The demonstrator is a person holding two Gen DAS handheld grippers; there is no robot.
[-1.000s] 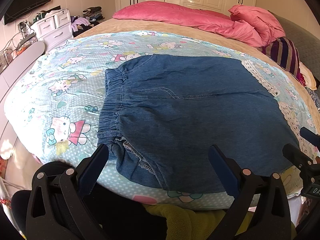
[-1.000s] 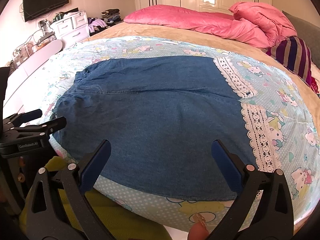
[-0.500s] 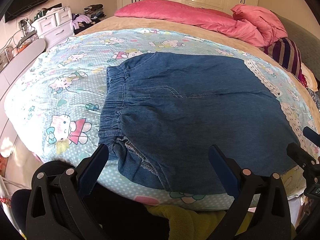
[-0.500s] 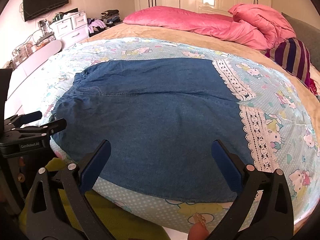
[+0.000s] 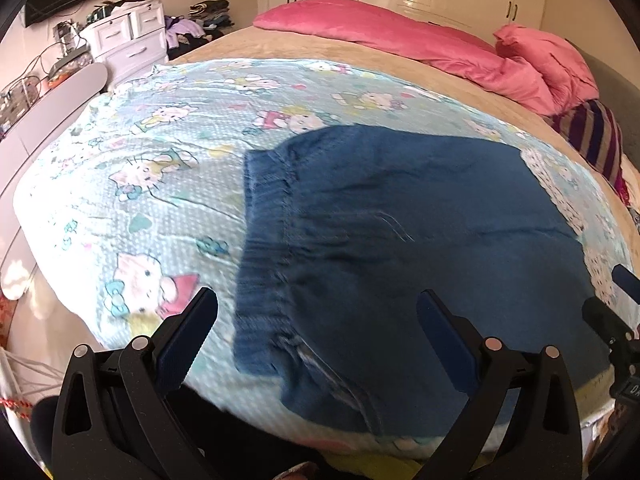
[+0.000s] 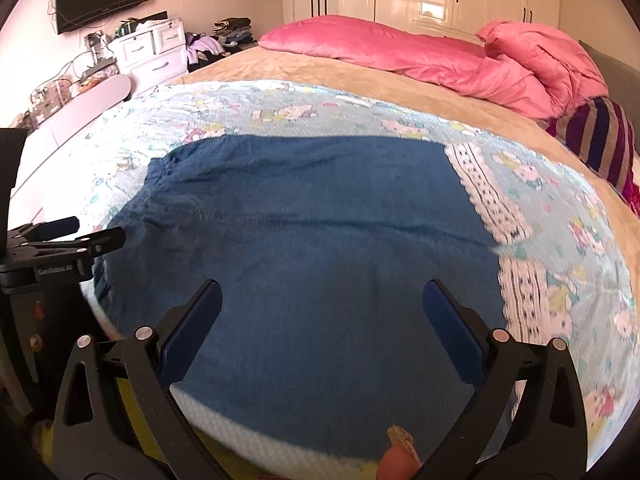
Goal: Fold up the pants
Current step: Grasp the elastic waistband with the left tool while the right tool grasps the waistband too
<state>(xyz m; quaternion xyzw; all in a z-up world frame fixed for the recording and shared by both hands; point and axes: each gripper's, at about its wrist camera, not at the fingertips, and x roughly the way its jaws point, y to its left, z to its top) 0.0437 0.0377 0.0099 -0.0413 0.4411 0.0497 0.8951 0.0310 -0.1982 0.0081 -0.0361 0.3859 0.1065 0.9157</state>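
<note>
Left wrist: your left hand-held gripper point(image 5: 316, 312) is spread wide over the denim pants point(image 5: 400, 248), mid-frame. Right hand-held gripper point(image 6: 322, 304) likewise gapes, grasping nothing.

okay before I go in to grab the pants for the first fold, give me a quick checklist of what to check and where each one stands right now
1. Left gripper open and empty: ok.
2. Right gripper open and empty: ok.
3. Denim pants spread flat on the cartoon-print blanket: ok.
4. Elastic waistband lying smooth: not ok, the near corner is bunched and turned over.
5. Lace hems both in sight on the right side: ok.
6. Left gripper in line with the near waistband corner: ok, the corner sits between its fingers in the left wrist view.
</note>
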